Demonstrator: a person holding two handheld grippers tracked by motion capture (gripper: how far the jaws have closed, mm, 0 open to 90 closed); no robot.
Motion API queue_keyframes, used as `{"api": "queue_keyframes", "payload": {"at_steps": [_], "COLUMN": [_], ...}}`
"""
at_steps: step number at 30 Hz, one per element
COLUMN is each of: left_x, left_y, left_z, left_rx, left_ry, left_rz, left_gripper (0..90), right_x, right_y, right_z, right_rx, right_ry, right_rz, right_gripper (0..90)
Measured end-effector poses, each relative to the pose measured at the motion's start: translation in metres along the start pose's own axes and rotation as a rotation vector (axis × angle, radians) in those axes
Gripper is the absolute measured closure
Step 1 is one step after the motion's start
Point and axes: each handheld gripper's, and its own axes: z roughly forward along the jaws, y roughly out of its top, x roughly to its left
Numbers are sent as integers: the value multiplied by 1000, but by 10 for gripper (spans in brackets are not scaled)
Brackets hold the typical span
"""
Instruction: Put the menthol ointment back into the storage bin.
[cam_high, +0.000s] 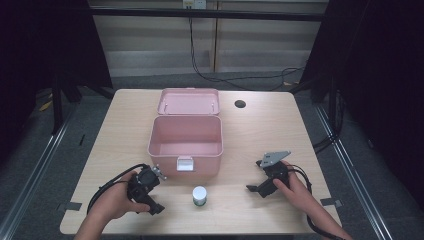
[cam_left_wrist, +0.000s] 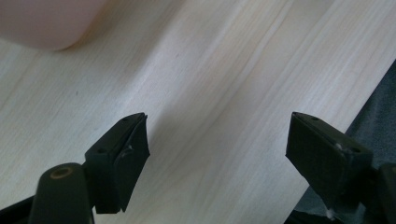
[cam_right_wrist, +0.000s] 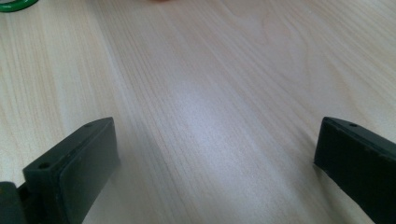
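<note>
Dark curtains and a pale panelled wall with trailing black cables frame a light wooden table (cam_high: 280, 130) seen from above, its grain running in long pale streaks under both gripper cameras. At the table's centre stands a pink plastic storage box (cam_high: 185, 144), its hinged lid (cam_high: 189, 101) thrown back flat toward the far edge, its interior bare and its white front latch (cam_high: 184, 163) facing the person. Two forearms come in from the near edge, each hand wrapped around a black two-jaw gripper. On the person's left, the left gripper (cam_high: 157, 209) sits just off the box's front left corner, jaws pointing toward the near edge; its own view shows the two black jaws standing apart over bare wood with nothing between them, a rounded pink corner of the box at upper left and the table's edge at right. On the person's right, the right gripper (cam_high: 251, 189), topped by a grey three-cornered plate, rests low near the table's right side with its jaws aimed inward; its own view shows them spread wide over bare wood, nothing between them. Between the two tools, just in front of the latch and apart from the box, stands a small white-capped jar with a green band (cam_high: 199, 195), untouched by either gripper.
</note>
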Motion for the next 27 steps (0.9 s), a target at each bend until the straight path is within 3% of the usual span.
{"api": "queue_keyframes", "payload": {"at_steps": [7, 11, 27], "left_x": [-15, -23, -34], "left_y": [21, 30, 61], "left_z": [1, -1, 11], "left_rx": [42, 42, 81], "left_ry": [-21, -24, -54], "left_rz": [54, 85, 112], "left_gripper": [218, 221, 239], "right_x": [0, 0, 0], "right_y": [0, 0, 0], "right_z": [0, 0, 0], "right_rx": [0, 0, 0], "right_ry": [0, 0, 0], "right_rz": [0, 0, 0], "right_gripper": [0, 0, 0]}}
